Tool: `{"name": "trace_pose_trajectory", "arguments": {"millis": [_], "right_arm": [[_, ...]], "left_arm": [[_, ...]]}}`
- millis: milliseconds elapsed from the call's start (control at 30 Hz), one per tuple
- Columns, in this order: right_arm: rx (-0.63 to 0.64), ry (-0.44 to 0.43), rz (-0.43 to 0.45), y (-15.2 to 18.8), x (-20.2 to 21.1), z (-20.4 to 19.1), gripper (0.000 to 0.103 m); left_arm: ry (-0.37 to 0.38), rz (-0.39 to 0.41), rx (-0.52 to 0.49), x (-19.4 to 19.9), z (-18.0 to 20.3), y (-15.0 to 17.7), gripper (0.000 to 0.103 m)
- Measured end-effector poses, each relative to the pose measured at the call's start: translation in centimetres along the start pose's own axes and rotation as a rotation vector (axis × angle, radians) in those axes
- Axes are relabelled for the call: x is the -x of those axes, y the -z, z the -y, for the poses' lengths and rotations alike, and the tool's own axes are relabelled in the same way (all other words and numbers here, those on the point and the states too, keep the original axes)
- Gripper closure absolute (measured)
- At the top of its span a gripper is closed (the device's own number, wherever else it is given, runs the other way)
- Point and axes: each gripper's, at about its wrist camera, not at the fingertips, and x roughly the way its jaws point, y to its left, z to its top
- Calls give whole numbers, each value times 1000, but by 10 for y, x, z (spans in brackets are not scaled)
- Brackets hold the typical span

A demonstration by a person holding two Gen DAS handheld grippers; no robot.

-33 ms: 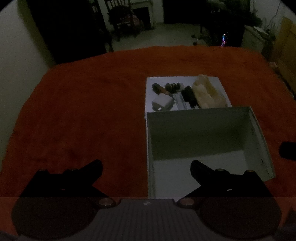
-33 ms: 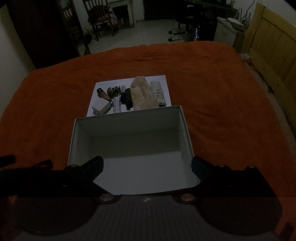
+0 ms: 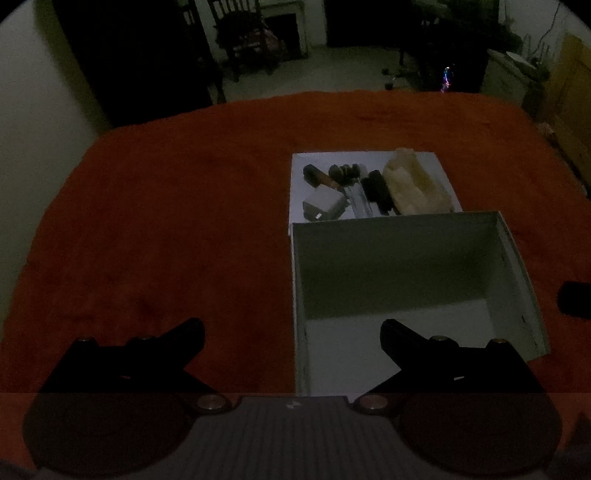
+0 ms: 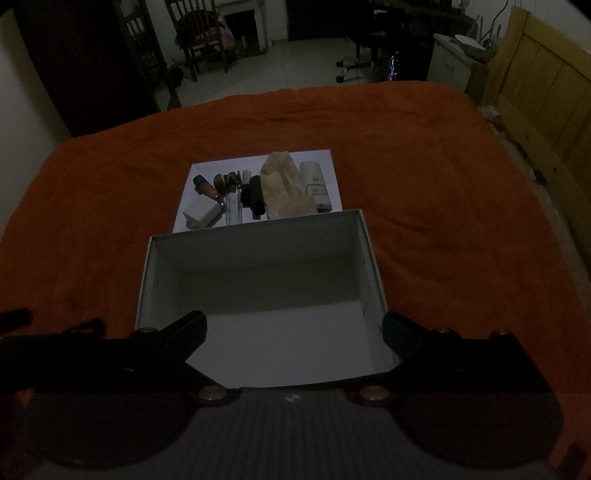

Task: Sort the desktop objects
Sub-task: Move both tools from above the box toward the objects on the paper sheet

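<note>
An open white box [image 3: 517, 266] [image 4: 373, 266] stands empty on an orange cloth. Behind it a white sheet [image 3: 299, 166] [image 4: 328, 157] carries several small objects: a white block [image 3: 325, 205] [image 4: 201, 214], a crumpled beige bag [image 3: 413, 188] [image 4: 284, 188], a white bottle [image 4: 316, 182], a black stick [image 3: 376, 190] [image 4: 256, 195], a brown tube [image 3: 317, 175] [image 4: 205, 186]. My left gripper [image 3: 291, 332] is open and empty over the box's near left corner. My right gripper [image 4: 293, 326] is open and empty over the box's near edge.
The orange cloth [image 3: 166, 221] [image 4: 461, 203] covers the whole surface. A wooden bed frame [image 4: 546, 92] stands to the right. Chairs [image 4: 199, 33] and dark furniture stand beyond the far edge. The room is dim.
</note>
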Motion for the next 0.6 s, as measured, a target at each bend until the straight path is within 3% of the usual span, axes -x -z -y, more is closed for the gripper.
{"name": "trace_pose_trajectory", "arguments": {"millis": [233,600], "right_arm": [[-1,-12,-10,3,1,2,0],[13,3,6,2,2,1,0]], "left_arm": [[2,46,16,2,1,6,0],[5,31,8,-1,1,-1,0]]}}
